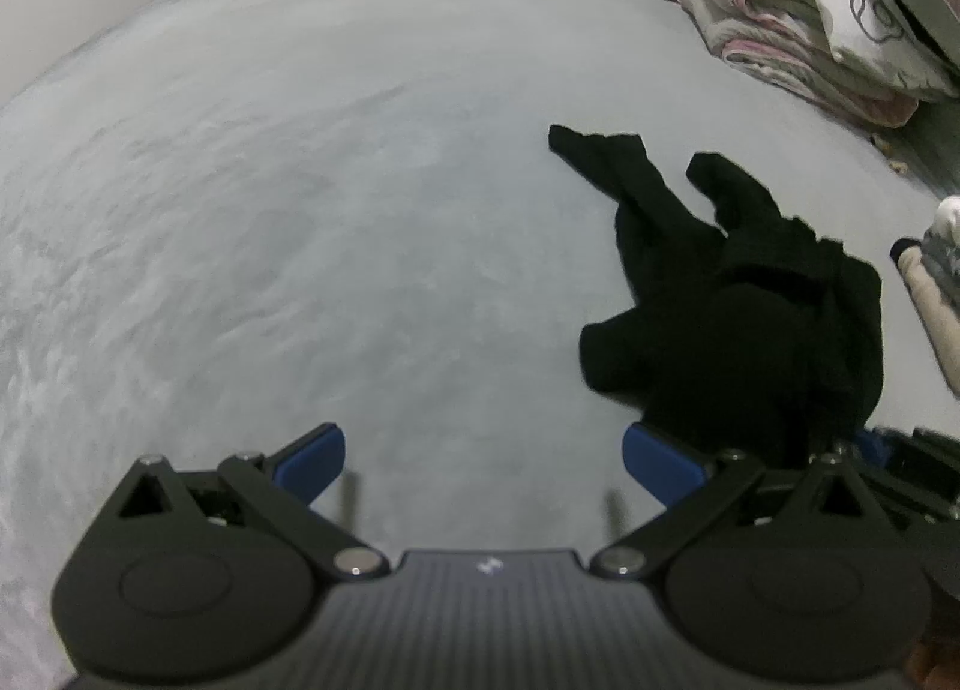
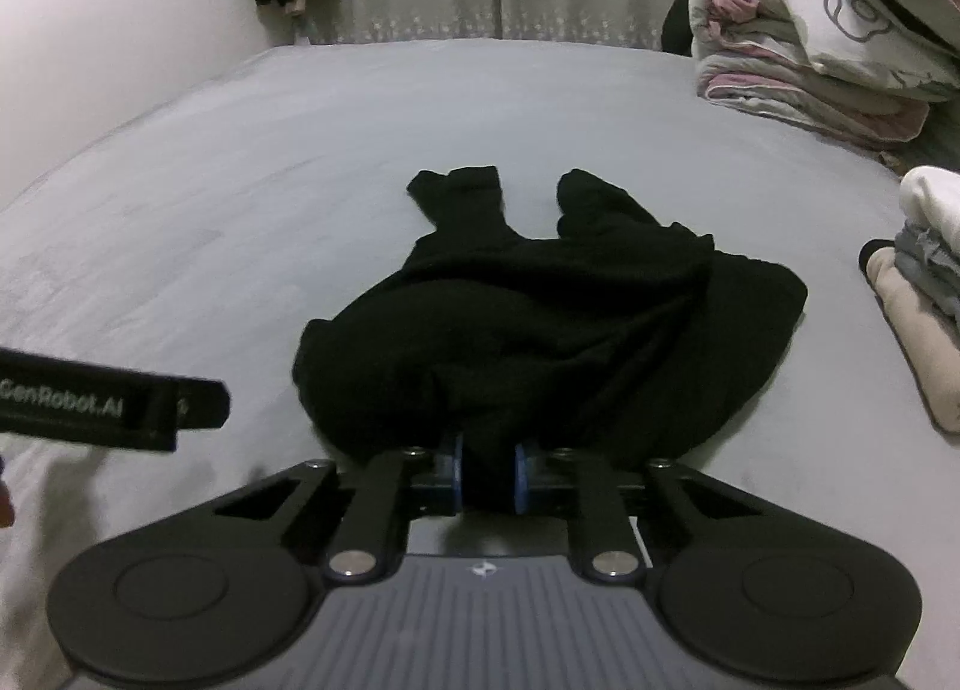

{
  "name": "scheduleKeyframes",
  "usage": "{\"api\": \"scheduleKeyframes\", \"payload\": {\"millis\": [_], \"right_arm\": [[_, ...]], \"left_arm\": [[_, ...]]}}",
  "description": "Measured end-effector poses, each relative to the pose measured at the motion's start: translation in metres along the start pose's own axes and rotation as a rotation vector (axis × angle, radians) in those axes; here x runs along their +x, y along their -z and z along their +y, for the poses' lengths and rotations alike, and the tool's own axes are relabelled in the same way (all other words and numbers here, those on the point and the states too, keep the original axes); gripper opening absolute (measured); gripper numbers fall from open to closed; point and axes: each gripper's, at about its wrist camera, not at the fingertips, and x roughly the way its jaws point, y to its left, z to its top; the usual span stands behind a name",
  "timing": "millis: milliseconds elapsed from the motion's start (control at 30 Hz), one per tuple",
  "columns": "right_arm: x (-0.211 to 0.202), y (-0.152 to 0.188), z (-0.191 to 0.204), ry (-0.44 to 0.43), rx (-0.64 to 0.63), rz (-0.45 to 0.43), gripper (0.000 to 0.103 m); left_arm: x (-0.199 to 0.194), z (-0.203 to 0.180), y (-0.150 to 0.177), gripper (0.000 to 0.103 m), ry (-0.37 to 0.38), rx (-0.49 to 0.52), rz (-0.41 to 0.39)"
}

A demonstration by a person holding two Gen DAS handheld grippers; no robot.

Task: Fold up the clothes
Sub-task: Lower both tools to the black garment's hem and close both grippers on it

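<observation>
The crumpled black fabric garment (image 2: 540,318) lay on the pale grey bed sheet (image 2: 240,180), its two narrow ends pointing away from the cameras. The right gripper (image 2: 489,477) was clamped on the garment's near edge, with cloth bunched between its blue pads (image 2: 459,471). The left gripper (image 1: 483,465) hovered with jaws spread wide and empty, the garment just beside its right finger. Folded bedding (image 2: 828,30) was stacked at the far right.

The right gripper (image 2: 489,477) pinches the near edge of crumpled black trousers (image 2: 540,318) on a grey bed (image 2: 240,180).
</observation>
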Motion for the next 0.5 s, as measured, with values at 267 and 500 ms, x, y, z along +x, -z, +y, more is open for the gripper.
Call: {"api": "scheduleKeyframes", "payload": {"millis": [267,500], "right_arm": [[-0.016,0.000,0.001,-0.073,0.014,0.022,0.014],[-0.030,0.008,-0.002,-0.125,0.002,0.085,0.014]], "left_arm": [[-0.001,0.011,-0.002,0.099,0.058,-0.076,0.016],[0.004,0.016,-0.003,0.088,0.179,-0.145,0.042]]}}
